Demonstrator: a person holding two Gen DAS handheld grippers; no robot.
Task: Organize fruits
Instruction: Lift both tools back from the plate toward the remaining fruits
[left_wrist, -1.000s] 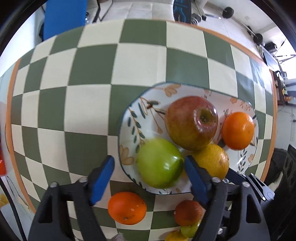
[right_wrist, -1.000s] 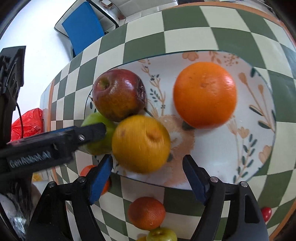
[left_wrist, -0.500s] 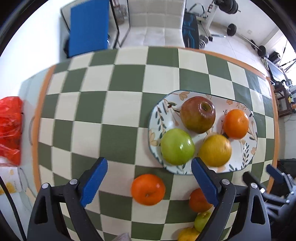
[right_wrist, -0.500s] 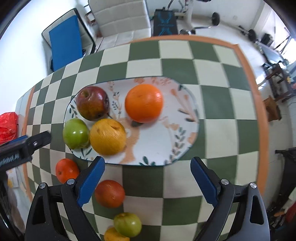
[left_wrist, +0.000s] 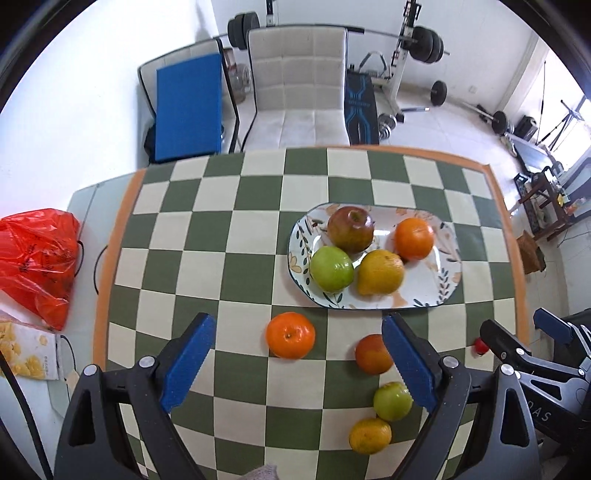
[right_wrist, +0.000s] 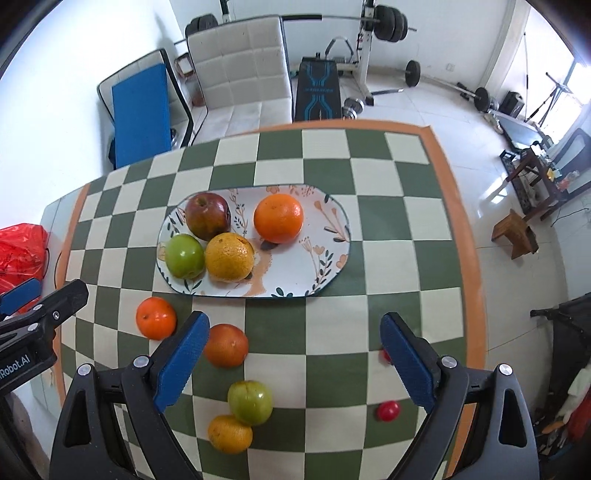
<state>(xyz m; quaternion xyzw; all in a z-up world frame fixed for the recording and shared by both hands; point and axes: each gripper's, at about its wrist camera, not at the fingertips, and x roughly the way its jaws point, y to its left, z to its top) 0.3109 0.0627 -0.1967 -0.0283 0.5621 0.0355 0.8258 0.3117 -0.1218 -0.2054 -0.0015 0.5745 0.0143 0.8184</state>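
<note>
Both my grippers, left (left_wrist: 295, 363) and right (right_wrist: 293, 360), have pulled back spread and empty, four fruits on the plate (right_wrist: 328, 254), four oranges and apples, like the nearest orange (left_wrist: 290, 335), still on the cloth.

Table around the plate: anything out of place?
Nothing spilled or damaged. Four larger fruits lie loose on the checked cloth in front of the plate, and two small red fruits sit apart near the right gripper. Both grippers are open and empty.
</note>
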